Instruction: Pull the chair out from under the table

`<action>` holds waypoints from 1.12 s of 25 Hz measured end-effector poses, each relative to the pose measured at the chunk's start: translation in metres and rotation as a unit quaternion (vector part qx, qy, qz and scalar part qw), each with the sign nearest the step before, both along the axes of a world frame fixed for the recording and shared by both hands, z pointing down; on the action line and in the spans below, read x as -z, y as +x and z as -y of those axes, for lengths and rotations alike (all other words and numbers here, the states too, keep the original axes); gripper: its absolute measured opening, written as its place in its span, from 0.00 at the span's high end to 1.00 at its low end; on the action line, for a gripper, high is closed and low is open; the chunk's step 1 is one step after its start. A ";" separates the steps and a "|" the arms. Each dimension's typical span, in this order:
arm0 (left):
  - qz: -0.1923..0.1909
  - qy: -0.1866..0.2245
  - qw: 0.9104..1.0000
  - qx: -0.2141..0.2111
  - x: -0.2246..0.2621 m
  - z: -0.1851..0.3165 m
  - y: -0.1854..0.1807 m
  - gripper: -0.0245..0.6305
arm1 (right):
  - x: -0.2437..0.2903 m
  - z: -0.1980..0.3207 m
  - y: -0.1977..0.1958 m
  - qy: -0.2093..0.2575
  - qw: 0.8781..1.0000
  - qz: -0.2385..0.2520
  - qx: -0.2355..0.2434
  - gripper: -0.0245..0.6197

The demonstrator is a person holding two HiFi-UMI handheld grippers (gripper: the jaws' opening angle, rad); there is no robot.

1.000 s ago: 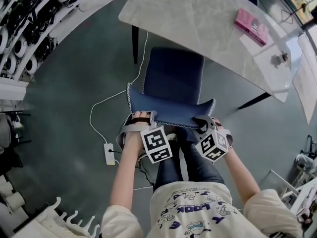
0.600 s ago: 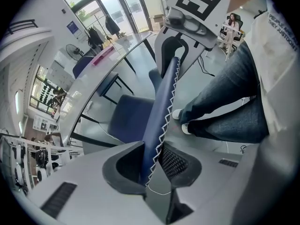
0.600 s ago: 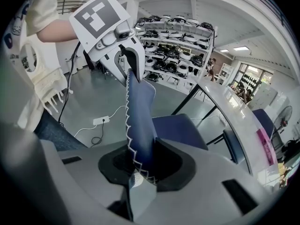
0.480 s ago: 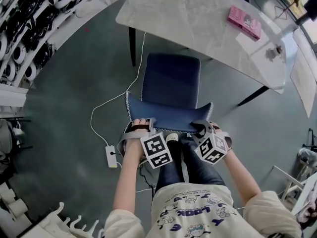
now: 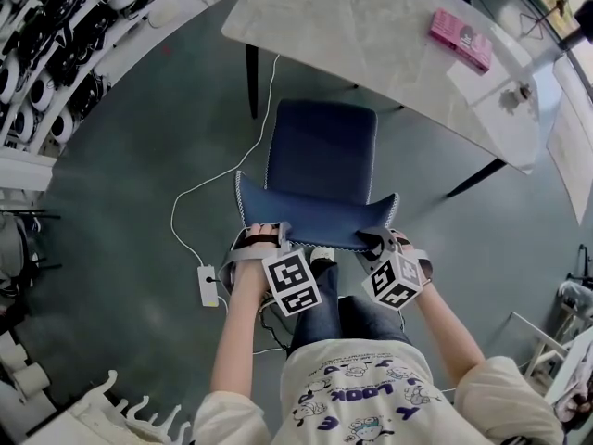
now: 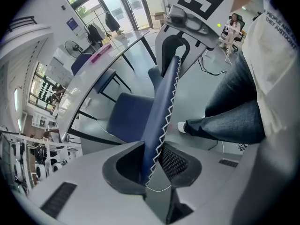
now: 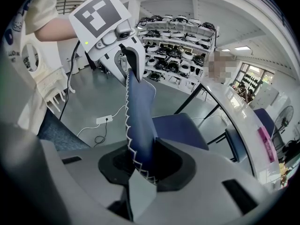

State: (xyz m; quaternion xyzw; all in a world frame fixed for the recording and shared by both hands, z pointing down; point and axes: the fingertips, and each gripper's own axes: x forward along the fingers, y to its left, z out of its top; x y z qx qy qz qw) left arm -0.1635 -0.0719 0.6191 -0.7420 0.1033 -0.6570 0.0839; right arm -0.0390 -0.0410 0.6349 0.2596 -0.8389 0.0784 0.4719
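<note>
The chair (image 5: 320, 151) is seen at the middle of the head view, on the grey floor. Its seat is turned toward the table (image 5: 371, 35), which lies from 12 to 2 o'clock. The seat is almost wholly clear of the tabletop, and only its far corner at 1 o'clock is met by the table's edge. The backrest (image 5: 315, 213) is at the chair's 6 o'clock side, nearest the person.

The backrest's top edge is clamped at both ends. The left gripper (image 5: 264, 236) is clenched on the corner at 7 o'clock of the chair. In the left gripper view (image 6: 152, 159) the blue panel with its white zigzag stitching is pinched between the two pads. The right gripper (image 5: 375, 240) is clenched on the corner at 5 o'clock. In the right gripper view (image 7: 140, 165) the same stitched edge is squeezed between its pads. Both grippers are pointed steeply down.

A shoe (image 5: 321, 255) is seen between the grippers, just below the backrest. A pink box (image 5: 460, 41) is laid on the table at 1 o'clock. A power strip (image 5: 208, 286) is found on the floor at 8 o'clock of the chair, and a white cable (image 5: 199, 188) is run from it toward the table leg. Shelves (image 5: 46, 54) of dark gear are seen at 10 o'clock.
</note>
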 end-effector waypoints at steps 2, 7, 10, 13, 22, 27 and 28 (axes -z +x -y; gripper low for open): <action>0.002 0.000 1.000 0.002 -0.001 -0.008 0.001 0.80 | -0.001 -0.007 0.001 0.000 1.000 0.000 0.002 0.82; 0.006 -0.004 1.000 0.007 -0.001 -0.025 -0.001 0.80 | -0.001 -0.022 0.000 0.001 1.000 -0.001 0.009 0.82; 0.008 -0.006 1.000 0.010 -0.001 -0.039 0.001 0.80 | -0.001 -0.035 0.002 -0.002 1.000 -0.001 0.013 0.82; 0.009 -0.011 1.000 0.013 -0.001 -0.053 -0.001 0.80 | -0.001 -0.049 0.000 -0.004 1.000 -0.001 0.016 0.82; 0.015 -0.008 1.000 0.023 -0.002 -0.091 -0.007 0.80 | -0.003 -0.085 -0.005 -0.004 1.000 -0.001 0.023 0.82; 0.019 -0.008 0.999 0.028 -0.004 -0.110 -0.009 0.80 | -0.005 -0.103 -0.007 -0.003 1.000 -0.003 0.027 0.82; 0.020 -0.008 0.999 0.029 -0.004 -0.113 -0.009 0.80 | -0.005 -0.106 -0.007 -0.003 1.000 -0.003 0.028 0.82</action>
